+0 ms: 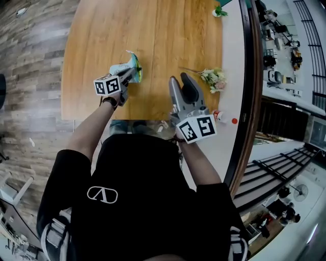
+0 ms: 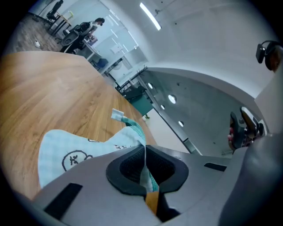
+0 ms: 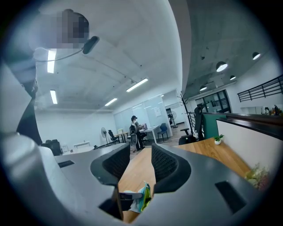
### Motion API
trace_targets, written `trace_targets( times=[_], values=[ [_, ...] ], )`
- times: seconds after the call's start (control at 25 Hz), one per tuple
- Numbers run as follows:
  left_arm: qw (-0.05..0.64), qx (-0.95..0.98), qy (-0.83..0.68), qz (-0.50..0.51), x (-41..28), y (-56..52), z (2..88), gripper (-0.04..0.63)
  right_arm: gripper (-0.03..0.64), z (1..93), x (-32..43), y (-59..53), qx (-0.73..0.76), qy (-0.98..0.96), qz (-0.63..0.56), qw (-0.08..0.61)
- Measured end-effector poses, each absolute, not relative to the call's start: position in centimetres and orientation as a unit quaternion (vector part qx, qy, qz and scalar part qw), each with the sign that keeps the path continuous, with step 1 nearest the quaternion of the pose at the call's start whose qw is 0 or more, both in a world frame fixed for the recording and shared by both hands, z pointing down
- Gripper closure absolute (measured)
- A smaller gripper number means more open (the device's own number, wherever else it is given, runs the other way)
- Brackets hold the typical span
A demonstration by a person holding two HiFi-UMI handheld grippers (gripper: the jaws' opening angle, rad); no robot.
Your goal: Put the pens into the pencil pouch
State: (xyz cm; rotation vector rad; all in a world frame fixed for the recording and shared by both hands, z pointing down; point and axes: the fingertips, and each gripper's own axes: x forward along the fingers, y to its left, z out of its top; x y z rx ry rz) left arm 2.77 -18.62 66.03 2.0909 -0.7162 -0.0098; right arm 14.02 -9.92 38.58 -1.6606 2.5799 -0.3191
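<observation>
The pencil pouch (image 1: 131, 66), pale blue check cloth with a green zip edge, lies on the wooden table (image 1: 168, 35). My left gripper (image 1: 131, 76) is shut on its edge. In the left gripper view the cloth (image 2: 75, 152) is pinched between the pads (image 2: 130, 165), and its white zip tab (image 2: 117, 114) sticks up beyond. My right gripper (image 1: 181, 81) hangs to the right of the pouch, open, with nothing between its fingers. Between its jaws, the right gripper view (image 3: 140, 154) shows the pouch (image 3: 141, 196) low down. No pen shows in any view.
A small bunch of flowers (image 1: 214, 77) lies on the table right of my right gripper, also seen in the right gripper view (image 3: 258, 174). A little potted plant (image 1: 220, 11) stands at the table's far right corner. A white ledge (image 1: 235, 61) and a railing run along the right.
</observation>
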Motion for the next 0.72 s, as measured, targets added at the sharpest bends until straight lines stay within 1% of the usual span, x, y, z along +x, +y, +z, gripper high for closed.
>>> trace_targets(
  times=[0.16,0.36,0.44,0.56,0.72],
  values=[
    [0.460,0.843,-0.277,0.026,5.3,-18.6,69.2,0.586,0.466,39.8,15.1,-10.0,-0.548,0.828,-0.115,0.020],
    [0.465,0.842,-0.268,0.057,6.6,-18.2,72.1,0.584,0.466,40.4,16.0,-9.7,-0.555,0.823,-0.122,0.011],
    [0.462,0.846,-0.257,0.066,7.0,-18.1,72.4,0.575,0.466,40.5,16.1,-9.8,-0.558,0.821,-0.124,0.010],
    [0.461,0.850,-0.244,0.065,7.8,-17.3,71.9,0.532,0.466,40.6,16.7,-9.6,-0.562,0.818,-0.123,0.011],
    [0.449,0.858,-0.247,0.039,7.2,-17.4,69.4,0.534,0.466,40.2,16.4,-9.8,-0.556,0.823,-0.116,0.016]
  ],
)
